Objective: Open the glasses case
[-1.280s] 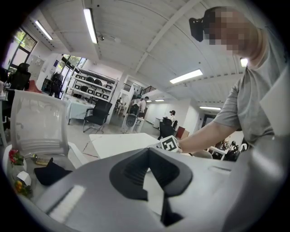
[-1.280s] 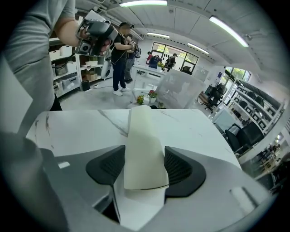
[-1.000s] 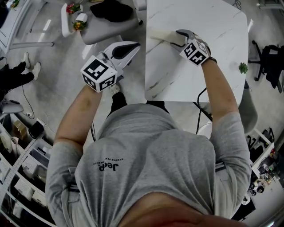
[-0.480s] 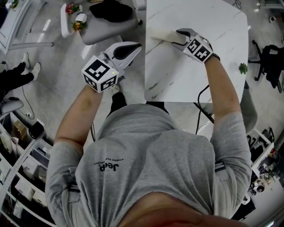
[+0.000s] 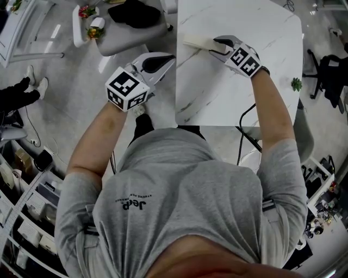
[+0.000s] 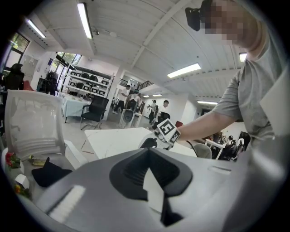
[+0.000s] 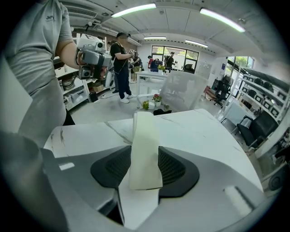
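Note:
A cream glasses case (image 5: pixel 196 42) lies closed near the far left corner of the white marble table (image 5: pixel 244 103). My right gripper (image 5: pixel 216 48) reaches it from the right. In the right gripper view the case (image 7: pixel 144 131) runs lengthwise between the two dark pads of that gripper (image 7: pixel 145 156). The jaws have just been closing and now press on the near end of the case. My left gripper (image 5: pixel 169 57) hovers off the table's left edge, a little short of the case, with its jaws (image 6: pixel 148 150) meeting at the tips and nothing between them.
A grey chair (image 5: pixel 125 35) with a black item on it stands beyond the table's left side, with small flowers (image 5: pixel 89 11) beside it. A small green plant (image 5: pixel 296 83) sits at the table's right edge. Black office chairs (image 5: pixel 329 70) and shelving surround the table.
The right gripper's jaws have drawn in onto the end of the case, and the hand has lifted slightly. The left gripper has drifted a little to the right, toward the table edge.

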The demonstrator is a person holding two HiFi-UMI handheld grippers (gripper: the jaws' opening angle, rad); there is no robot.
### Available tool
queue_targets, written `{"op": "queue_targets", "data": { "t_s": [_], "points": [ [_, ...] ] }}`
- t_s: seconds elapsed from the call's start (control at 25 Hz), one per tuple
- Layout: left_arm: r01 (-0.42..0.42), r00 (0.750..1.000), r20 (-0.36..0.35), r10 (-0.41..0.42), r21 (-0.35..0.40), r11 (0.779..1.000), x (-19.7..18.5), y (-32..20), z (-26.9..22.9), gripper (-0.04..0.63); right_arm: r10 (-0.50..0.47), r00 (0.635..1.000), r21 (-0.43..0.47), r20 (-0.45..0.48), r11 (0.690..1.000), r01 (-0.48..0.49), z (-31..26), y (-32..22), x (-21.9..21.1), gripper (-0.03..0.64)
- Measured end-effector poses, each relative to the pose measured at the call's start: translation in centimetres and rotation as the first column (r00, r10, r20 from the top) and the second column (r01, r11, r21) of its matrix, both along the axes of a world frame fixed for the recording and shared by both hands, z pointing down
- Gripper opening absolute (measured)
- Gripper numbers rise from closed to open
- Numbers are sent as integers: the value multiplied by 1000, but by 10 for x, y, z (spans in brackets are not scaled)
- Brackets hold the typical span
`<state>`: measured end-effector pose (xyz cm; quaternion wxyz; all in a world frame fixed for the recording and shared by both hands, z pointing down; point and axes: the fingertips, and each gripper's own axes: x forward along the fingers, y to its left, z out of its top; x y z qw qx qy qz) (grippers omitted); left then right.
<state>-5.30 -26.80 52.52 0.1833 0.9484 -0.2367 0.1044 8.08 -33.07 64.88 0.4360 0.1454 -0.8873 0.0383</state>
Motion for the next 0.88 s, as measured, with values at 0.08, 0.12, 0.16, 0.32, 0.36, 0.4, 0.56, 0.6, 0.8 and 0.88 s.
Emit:
{"op": "queue_targets", "data": {
  "t_s": [0.08,0.12,0.16,0.32,0.36,0.4,0.56,0.6,0.8,0.88],
  "points": [
    [-8,1000,11,8,-17,1000,5,-1,10,52,-5,1000,0,4,1000,5,-1,0,-1,179],
    [-11,1000,14,12,-24,1000,7,0,14,52,-7,1000,-3,11,1000,7,-2,0,-1,170],
    [-15,1000,15,16,-28,999,10,0,16,52,-9,1000,-6,19,1000,9,-3,1,-1,156],
    [-33,999,24,33,-31,999,18,1,20,52,-13,999,-19,45,1000,14,-9,1,-2,97],
    [-35,999,26,35,-32,999,19,1,21,51,-12,999,-26,49,1000,14,-9,1,-3,97],
    [-35,999,26,36,-33,999,20,0,21,52,-10,998,-33,54,999,12,-9,1,-2,97],
    [-41,999,25,42,-37,998,24,-2,23,52,10,997,-70,79,998,-4,-10,-3,-1,97],
    [-43,999,27,44,-39,998,24,-1,24,52,15,996,-75,85,997,-8,-11,-5,-1,95],
    [-45,998,37,47,-49,998,23,-1,28,52,53,992,-84,118,996,-43,-17,-15,-2,80],
    [-40,998,43,42,-54,998,22,-4,32,52,55,992,-99,109,994,-44,-15,-13,-1,80]
  ]
}}
